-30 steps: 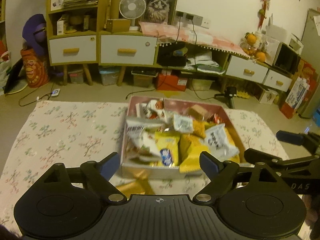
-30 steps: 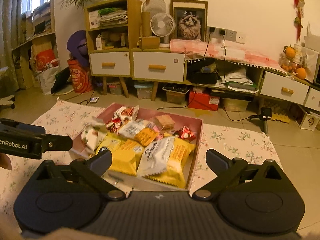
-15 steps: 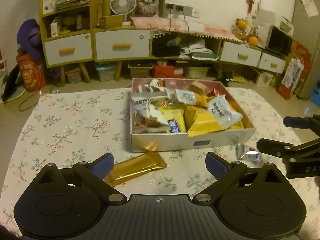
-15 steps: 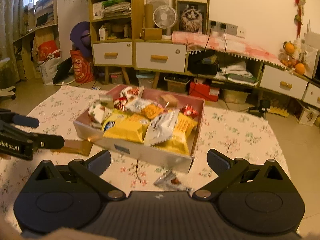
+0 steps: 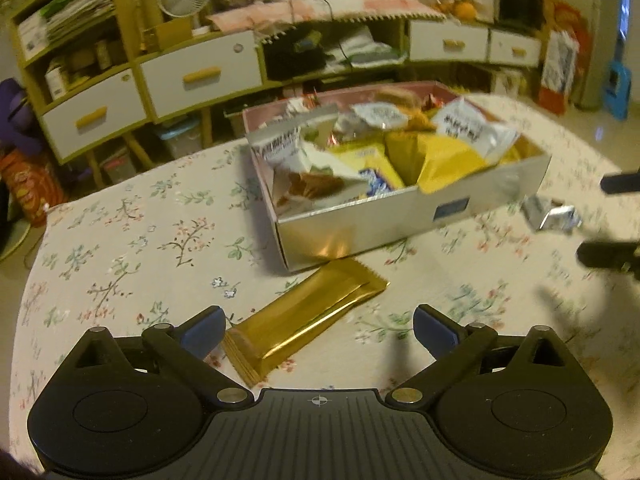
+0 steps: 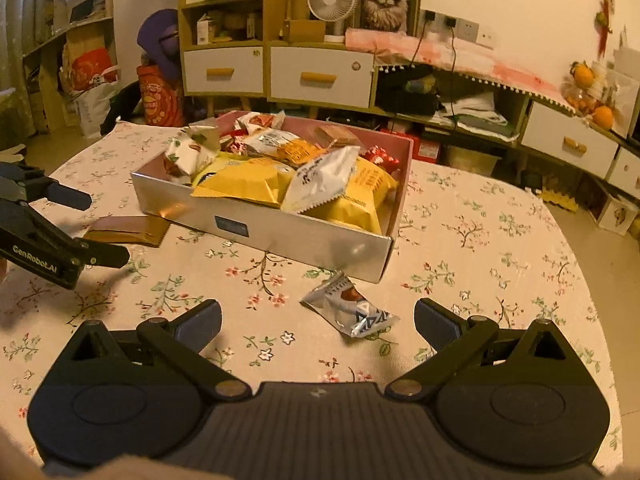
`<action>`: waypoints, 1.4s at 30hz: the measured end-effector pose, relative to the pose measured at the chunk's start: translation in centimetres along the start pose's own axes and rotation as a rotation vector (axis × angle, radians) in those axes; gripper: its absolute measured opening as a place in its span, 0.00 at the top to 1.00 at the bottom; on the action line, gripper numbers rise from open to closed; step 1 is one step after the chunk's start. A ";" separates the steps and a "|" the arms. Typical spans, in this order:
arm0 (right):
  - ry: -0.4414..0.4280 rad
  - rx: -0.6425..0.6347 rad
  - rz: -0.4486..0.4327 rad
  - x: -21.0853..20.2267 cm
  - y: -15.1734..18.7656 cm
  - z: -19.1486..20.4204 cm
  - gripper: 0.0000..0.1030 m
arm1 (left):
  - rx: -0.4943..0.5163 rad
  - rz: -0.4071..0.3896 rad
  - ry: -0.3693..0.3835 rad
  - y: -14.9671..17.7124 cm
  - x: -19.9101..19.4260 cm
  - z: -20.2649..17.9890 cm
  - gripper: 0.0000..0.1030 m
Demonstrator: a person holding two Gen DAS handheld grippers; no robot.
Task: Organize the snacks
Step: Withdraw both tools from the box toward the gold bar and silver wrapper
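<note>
Gold foil is catching the light on a long wrapped bar that is lying on the flowered tablecloth, just in front of the near left corner of the silver box, and the left gripper is hanging low over it with its jaws spread wide, having just been opening; the bar's near end is sitting between the blue pads, nearer the left one, but nothing is pressing on it. The box is already heaped with snack packets, so the step in hand looks like gathering the strays outside it. The right gripper is likewise standing wide and empty above a small silver packet that is resting on the cloth just before the box's near right corner. Next, each gripper is probably going to need to sink to the cloth, straddle its packet across the narrow side, close gently and lift it over the box wall. The bar is lying slantwise to the left jaws, so a small turn of the wrist may be needed first. The left view is blurred, so I cannot tell for sure whether the bar's far end is touching the box. The silver packet is thin and crinkly and may be sliding away rather than rising if the pads are closing too high.
</note>
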State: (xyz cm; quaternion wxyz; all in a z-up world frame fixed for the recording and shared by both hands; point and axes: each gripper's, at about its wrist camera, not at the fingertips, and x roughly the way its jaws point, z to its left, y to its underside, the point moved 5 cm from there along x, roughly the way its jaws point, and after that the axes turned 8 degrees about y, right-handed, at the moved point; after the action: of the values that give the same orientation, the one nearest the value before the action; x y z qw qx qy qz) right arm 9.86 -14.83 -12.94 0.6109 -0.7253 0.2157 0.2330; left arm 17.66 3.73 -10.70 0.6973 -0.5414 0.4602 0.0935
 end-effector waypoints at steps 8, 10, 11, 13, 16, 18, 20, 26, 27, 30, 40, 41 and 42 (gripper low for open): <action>0.013 0.042 0.026 1.2 0.5 -1.2 0.00 | 0.013 0.069 0.058 -0.2 1.7 1.6 0.03; 0.008 0.047 0.030 1.4 0.6 -1.4 0.00 | -0.006 0.081 0.081 0.0 1.8 1.9 0.04; 0.005 0.047 0.033 1.5 0.6 -1.5 0.00 | -0.025 0.088 0.096 0.1 1.8 2.0 0.04; 0.002 0.042 0.040 1.8 0.7 -1.7 0.00 | -0.037 0.087 0.106 0.3 1.7 1.9 0.06; -0.006 0.039 0.057 2.4 0.8 -2.0 0.00 | -0.032 0.088 0.111 0.5 1.3 1.4 0.09; -0.019 0.036 0.074 2.7 0.9 -2.0 0.00 | -0.030 0.090 0.112 0.5 1.1 1.1 0.12; -0.022 0.025 0.079 2.9 0.9 -1.9 0.00 | -0.033 0.091 0.111 0.6 0.9 0.7 0.17; -0.034 0.024 0.096 3.7 0.8 -1.7 0.00 | -0.045 0.094 0.103 0.6 0.5 -0.3 0.30; -0.036 0.027 0.096 3.7 0.7 -1.6 0.00 | -0.046 0.096 0.105 0.6 0.4 -0.5 0.31; -0.045 0.021 0.090 3.6 0.6 -1.2 0.00 | -0.036 0.105 0.113 0.5 0.2 -1.4 0.36; -0.112 -0.028 0.081 2.8 0.5 0.5 0.11 | -0.085 0.072 0.099 0.2 0.4 -3.2 0.39; -0.116 -0.030 0.081 2.7 0.5 0.7 0.13 | -0.095 0.062 0.094 0.2 0.5 -3.3 0.39; -0.119 -0.032 0.080 2.6 0.4 0.8 0.13 | -0.101 0.051 0.085 0.1 0.6 -3.3 0.39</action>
State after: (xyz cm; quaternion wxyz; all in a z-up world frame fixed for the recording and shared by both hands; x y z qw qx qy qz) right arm 11.65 -14.21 -14.98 0.6011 -0.7106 0.2043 0.3032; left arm 16.15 0.83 -11.19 0.6463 -0.5676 0.4977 0.1115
